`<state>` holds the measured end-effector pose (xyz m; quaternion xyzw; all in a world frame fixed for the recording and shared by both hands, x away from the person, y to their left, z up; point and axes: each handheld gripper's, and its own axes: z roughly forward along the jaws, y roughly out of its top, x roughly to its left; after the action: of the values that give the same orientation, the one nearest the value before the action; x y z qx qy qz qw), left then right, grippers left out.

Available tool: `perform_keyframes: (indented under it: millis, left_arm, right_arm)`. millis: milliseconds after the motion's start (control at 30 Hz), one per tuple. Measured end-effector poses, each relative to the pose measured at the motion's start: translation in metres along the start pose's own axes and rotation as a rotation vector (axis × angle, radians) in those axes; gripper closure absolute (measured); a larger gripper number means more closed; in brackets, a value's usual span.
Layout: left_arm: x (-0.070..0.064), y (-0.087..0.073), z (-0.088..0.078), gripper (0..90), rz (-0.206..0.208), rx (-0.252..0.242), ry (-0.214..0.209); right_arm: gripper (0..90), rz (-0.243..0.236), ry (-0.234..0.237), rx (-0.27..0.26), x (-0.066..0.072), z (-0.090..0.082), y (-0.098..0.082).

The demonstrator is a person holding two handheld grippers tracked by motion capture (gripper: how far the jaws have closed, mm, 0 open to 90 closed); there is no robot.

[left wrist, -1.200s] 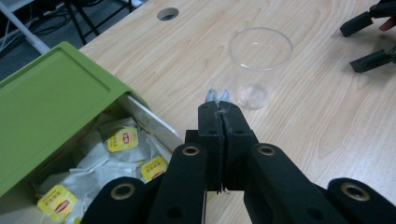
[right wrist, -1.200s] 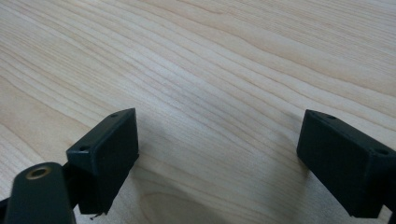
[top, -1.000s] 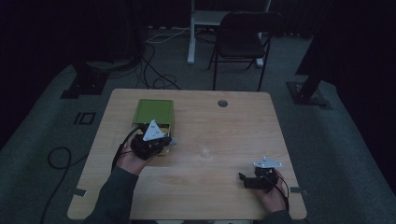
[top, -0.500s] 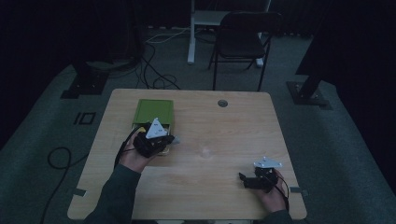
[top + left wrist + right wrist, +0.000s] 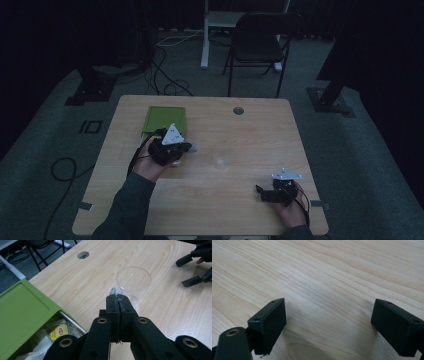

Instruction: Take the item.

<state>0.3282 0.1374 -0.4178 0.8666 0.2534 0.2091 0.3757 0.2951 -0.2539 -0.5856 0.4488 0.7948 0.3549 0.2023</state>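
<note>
Writing is scarce: the one label is a yellow tag (image 5: 59, 331) with a red mark, too small to read, among crumpled white sachets in the open drawer of the green box (image 5: 22, 305). This box is smooth plastic with a flat recessed lid, at ten o'clock on the pale wood-grain table (image 5: 240, 145), which has a round cable hole (image 5: 238, 110) at twelve. Left gripper (image 5: 117, 295), matte black with brass rivets, is closed on a thin whitish sliver that pokes past its tips; what it is I cannot tell. Just beyond the tips, toward one o'clock in its view, stands a clear round cup (image 5: 133, 281). Right gripper (image 5: 328, 315) rests at five o'clock on the table, blocky jaws wide apart with nothing but bare wood between.
</note>
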Motion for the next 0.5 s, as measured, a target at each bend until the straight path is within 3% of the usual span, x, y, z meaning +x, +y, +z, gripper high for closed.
perform_keyframes:
  millis: [500]
  left_arm:
    - [0.001,0.014,0.01,89.5,0.006,-0.003,-0.021]
  right_arm:
    - [12.3,0.0,0.0,0.0,0.0,0.0,0.0]
